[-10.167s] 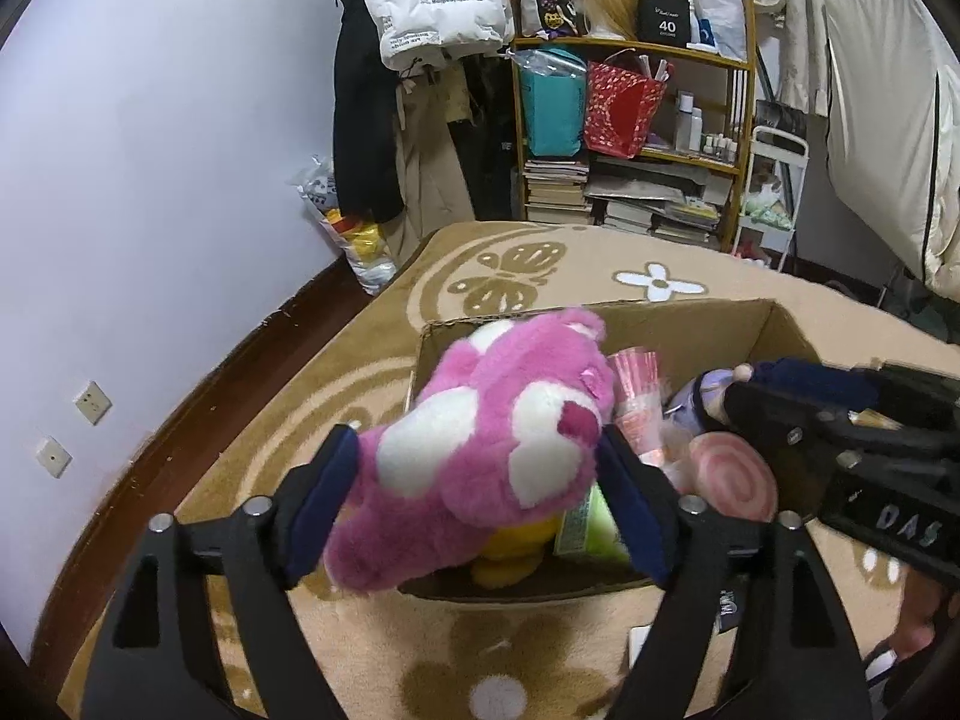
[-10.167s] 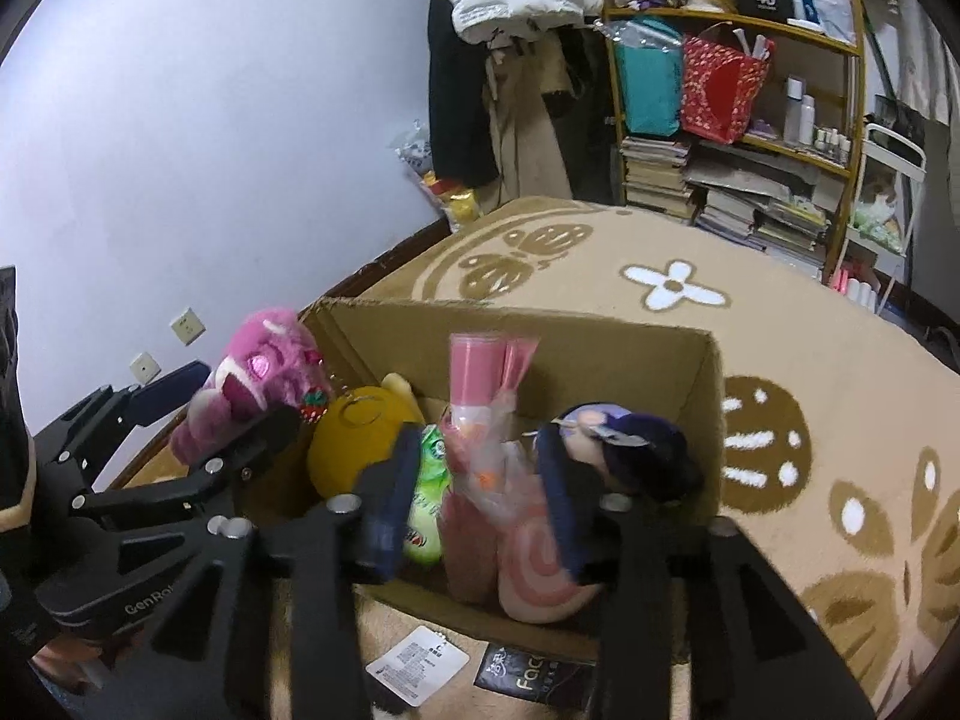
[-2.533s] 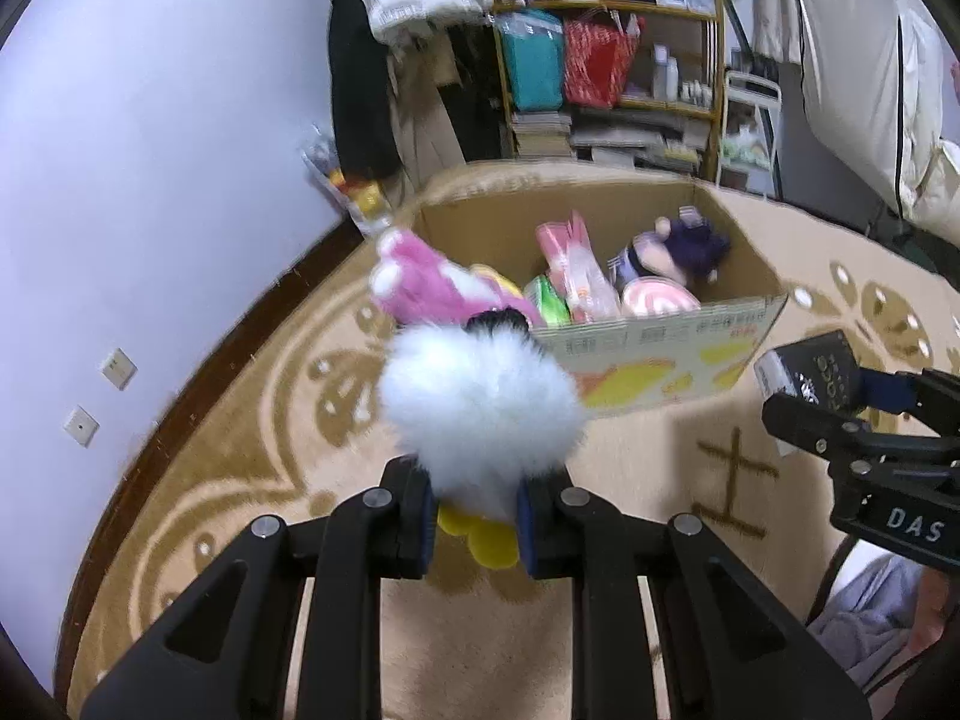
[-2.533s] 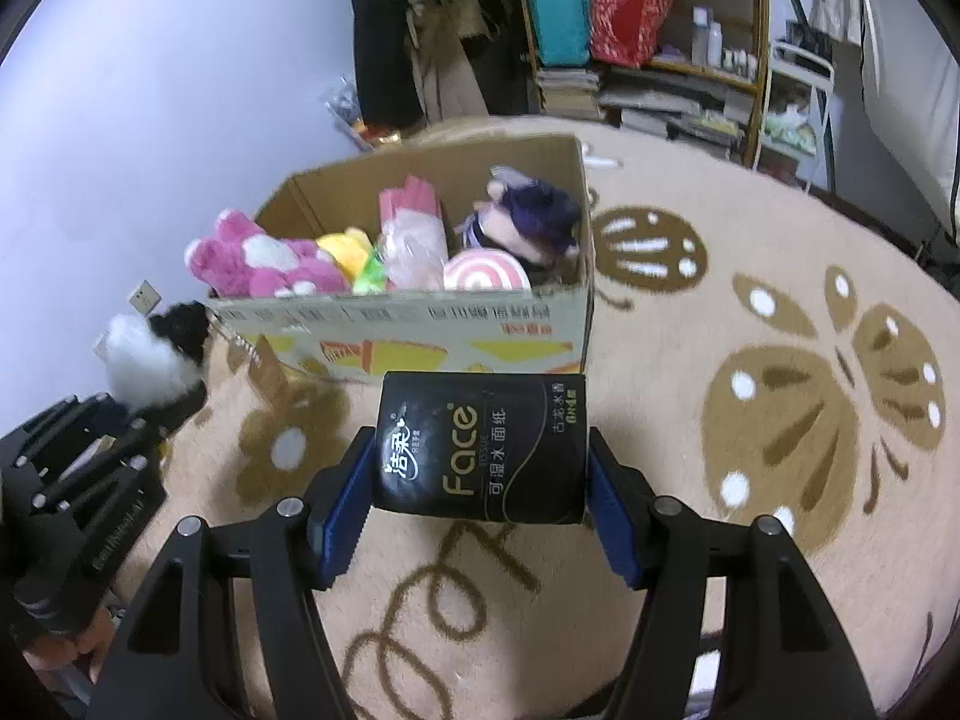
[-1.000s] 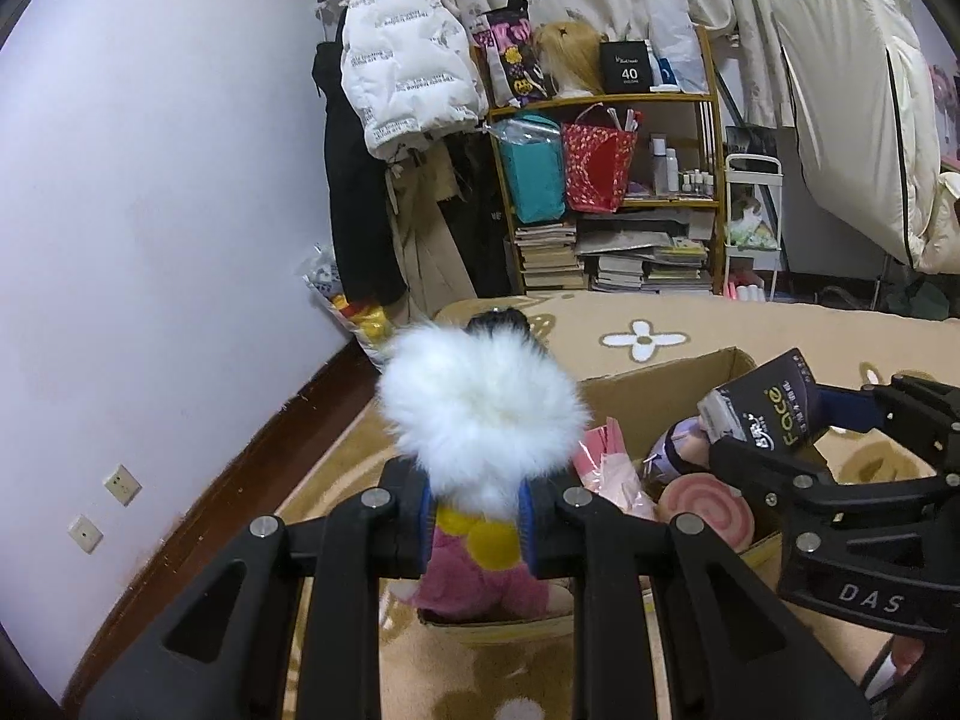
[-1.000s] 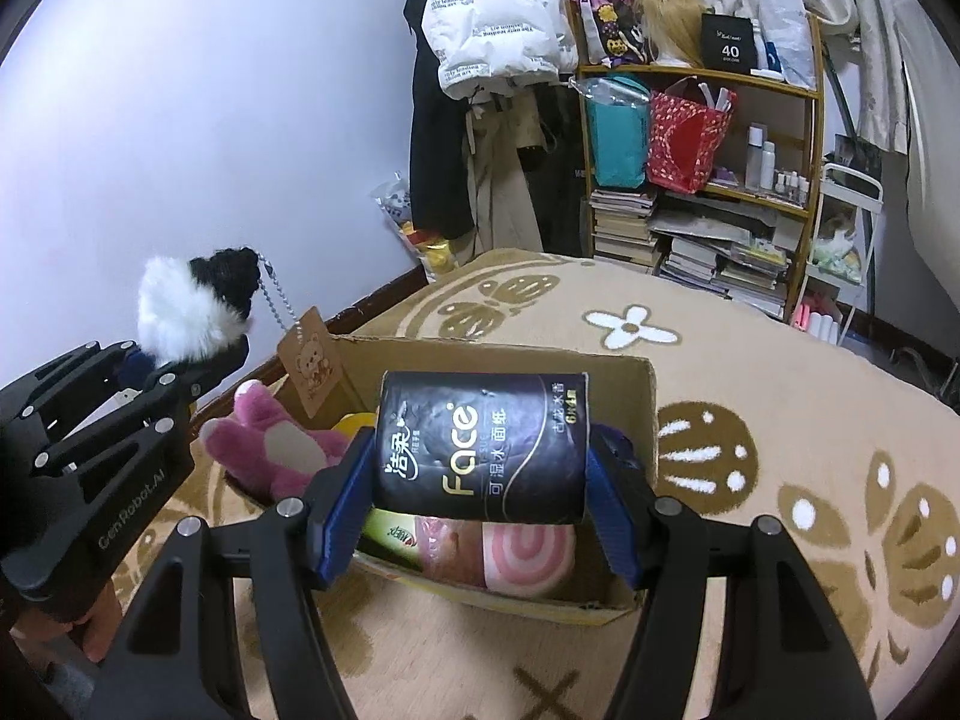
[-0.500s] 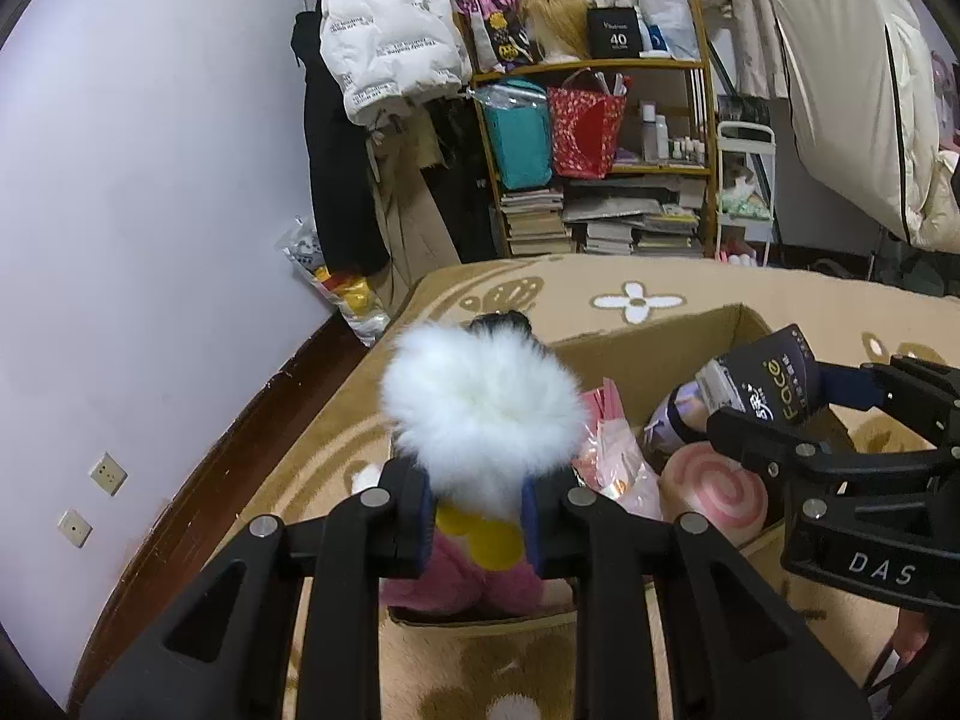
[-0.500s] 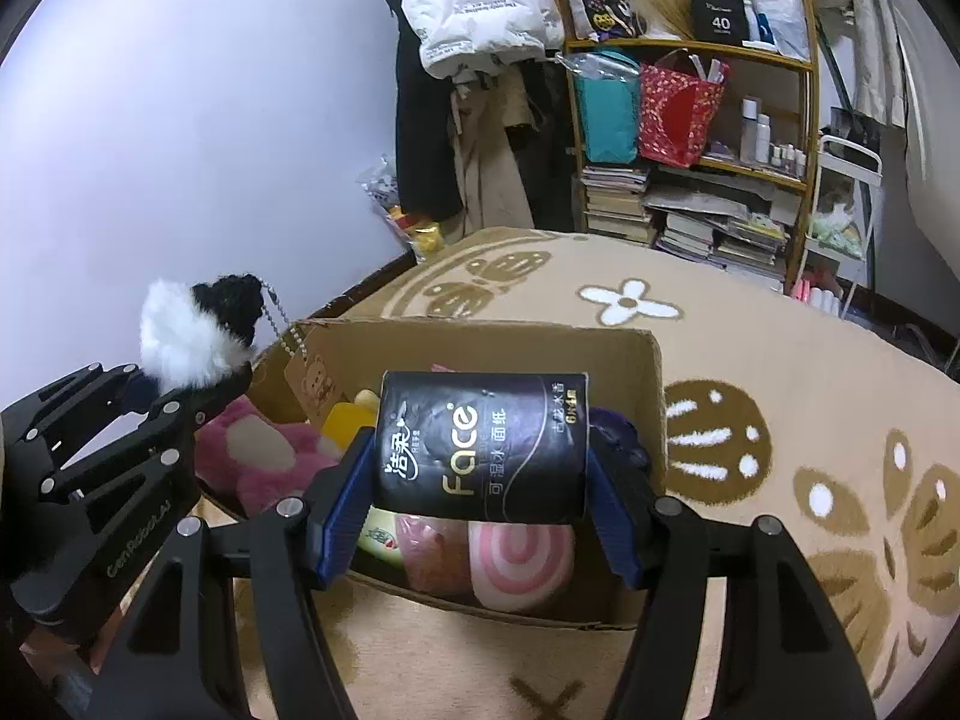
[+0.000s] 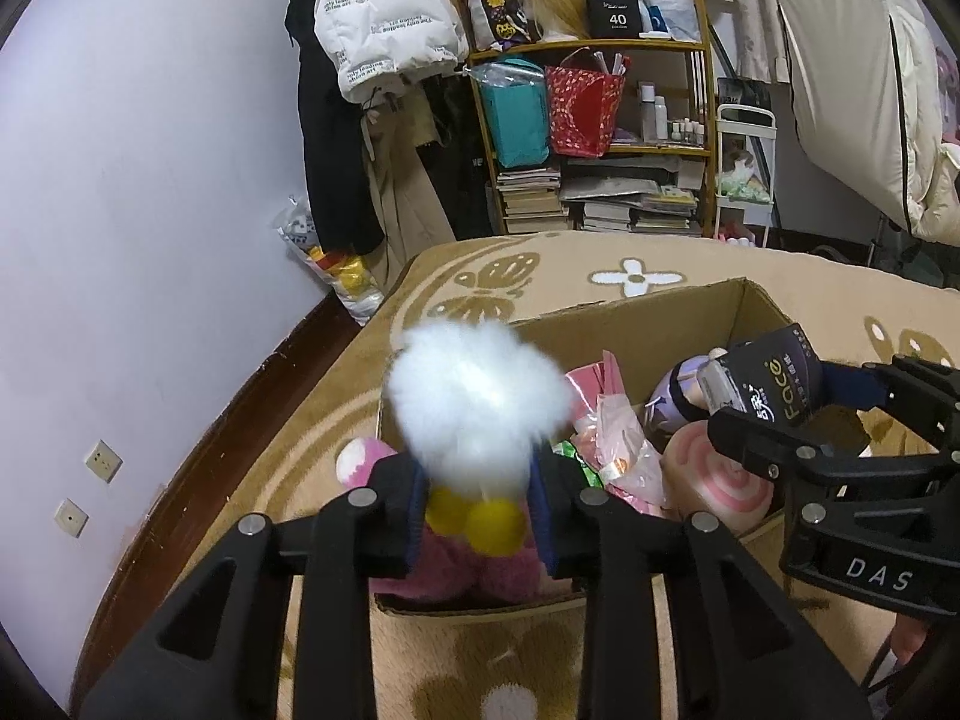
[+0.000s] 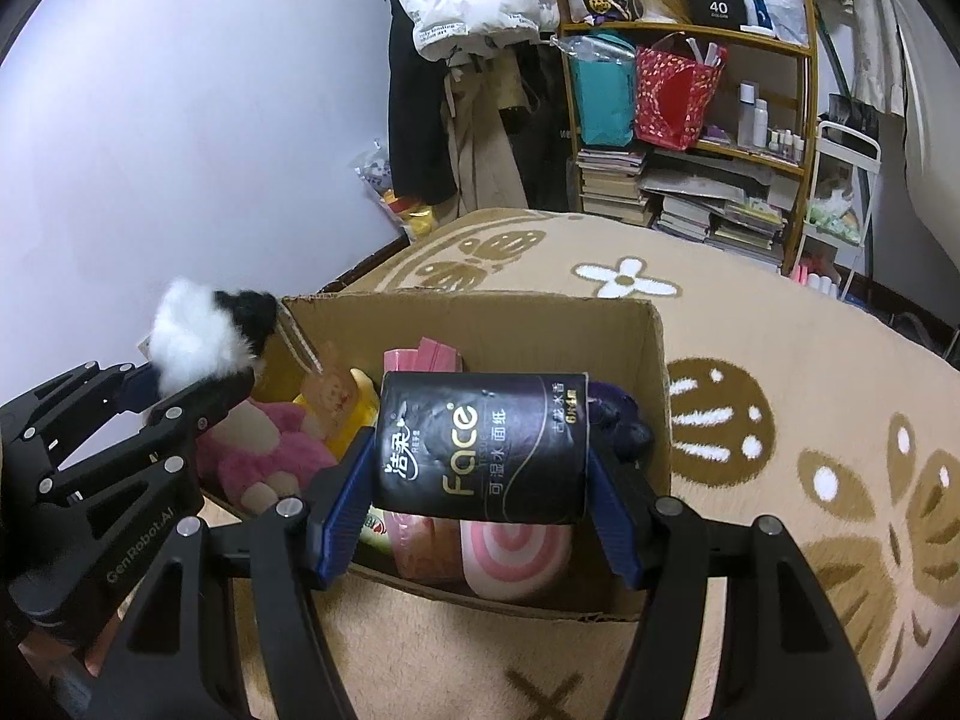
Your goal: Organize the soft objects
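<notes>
My left gripper (image 9: 477, 510) is shut on a fluffy white and black plush charm (image 9: 477, 402) with yellow feet, held above the near left corner of the open cardboard box (image 9: 672, 309). The charm also shows in the right wrist view (image 10: 201, 339), with a chain and paper tag hanging from it. My right gripper (image 10: 480, 504) is shut on a black "Face" tissue pack (image 10: 483, 447), held over the box's near edge (image 10: 516, 597). Inside the box lie a pink plush bear (image 10: 270, 450), a pink swirl cushion (image 10: 516, 555), a pink packet (image 9: 612, 450) and a dark-haired doll (image 10: 618, 420).
The box stands on a tan patterned rug (image 10: 810, 420). A cluttered shelf with bags and books (image 9: 606, 138) and hanging coats (image 9: 372, 90) stand at the back. The wall (image 9: 150, 180) runs along the left, with a plastic bag (image 9: 342, 276) at its foot.
Both grippers have moved lower and closer over the box with their loads. The charm now hangs over the pink bear and the tissue pack over the swirl cushion.
</notes>
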Tool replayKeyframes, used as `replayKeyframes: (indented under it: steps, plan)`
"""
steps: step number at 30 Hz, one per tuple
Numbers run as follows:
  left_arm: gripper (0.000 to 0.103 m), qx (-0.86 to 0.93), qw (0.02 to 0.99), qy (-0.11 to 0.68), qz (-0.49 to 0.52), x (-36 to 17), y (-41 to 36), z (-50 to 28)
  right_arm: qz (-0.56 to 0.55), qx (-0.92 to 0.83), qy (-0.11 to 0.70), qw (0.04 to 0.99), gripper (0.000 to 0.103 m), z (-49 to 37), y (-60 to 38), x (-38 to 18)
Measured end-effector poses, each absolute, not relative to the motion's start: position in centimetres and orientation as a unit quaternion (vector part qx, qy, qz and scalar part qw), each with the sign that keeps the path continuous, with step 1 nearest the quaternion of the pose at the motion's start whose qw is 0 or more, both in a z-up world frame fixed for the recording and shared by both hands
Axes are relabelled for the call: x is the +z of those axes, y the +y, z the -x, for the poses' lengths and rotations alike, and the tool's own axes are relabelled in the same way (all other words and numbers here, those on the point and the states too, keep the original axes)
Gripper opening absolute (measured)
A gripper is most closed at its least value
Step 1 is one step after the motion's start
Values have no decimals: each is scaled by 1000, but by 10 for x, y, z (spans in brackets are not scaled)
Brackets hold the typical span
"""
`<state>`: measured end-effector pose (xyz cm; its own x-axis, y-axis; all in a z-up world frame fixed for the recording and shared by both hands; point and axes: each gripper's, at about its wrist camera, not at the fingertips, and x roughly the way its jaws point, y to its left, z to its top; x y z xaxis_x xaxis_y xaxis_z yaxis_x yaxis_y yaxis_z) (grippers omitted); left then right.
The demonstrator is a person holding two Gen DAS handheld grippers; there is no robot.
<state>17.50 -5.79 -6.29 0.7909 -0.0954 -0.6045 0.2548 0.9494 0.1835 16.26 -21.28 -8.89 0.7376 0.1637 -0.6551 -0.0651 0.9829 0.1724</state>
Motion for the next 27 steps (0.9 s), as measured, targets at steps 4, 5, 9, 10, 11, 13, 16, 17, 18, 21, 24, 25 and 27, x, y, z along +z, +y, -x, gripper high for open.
replayKeyframes:
  steps: [4, 5, 9, 10, 11, 13, 16, 17, 18, 21, 24, 25, 27]
  plan:
    - [29, -94, 938, 308, -128, -62, -58, -175, -72, 60, 362, 928, 70, -164, -214, -92]
    - [29, -95, 938, 307, -128, -62, -58, -174, -73, 59, 363, 927, 70, -164, -214, -93]
    - [30, -93, 938, 307, -130, -63, -58, -173, -76, 58, 367, 925, 70, -165, -215, -97]
    - [31, -92, 938, 308, -129, -63, -58, -173, -76, 58, 368, 925, 70, -165, -215, -97]
    - [32, -93, 937, 310, -128, -62, -58, -173, -77, 58, 370, 924, 70, -166, -215, -98]
    - [32, -95, 936, 314, -125, -62, -57, -174, -78, 57, 371, 923, 71, -166, -216, -98]
    - [33, -91, 937, 315, -122, -60, -55, -174, -80, 54, 371, 923, 71, -166, -217, -97]
    - [35, -90, 937, 315, -121, -59, -54, -174, -80, 53, 371, 924, 71, -166, -217, -97]
    - [42, -88, 937, 315, -120, -58, -53, -174, -81, 51, 371, 924, 74, -165, -218, -97]
    - [59, -88, 940, 308, -116, -54, -49, -170, -86, 48, 367, 925, 83, -163, -220, -95]
    - [60, -88, 939, 312, -111, -49, -45, -168, -86, 47, 369, 924, 87, -161, -221, -93]
    - [61, -87, 940, 313, -109, -48, -43, -167, -87, 46, 370, 924, 89, -160, -222, -93]
    - [71, -81, 940, 315, -106, -46, -40, -163, -92, 47, 372, 923, 93, -157, -222, -92]
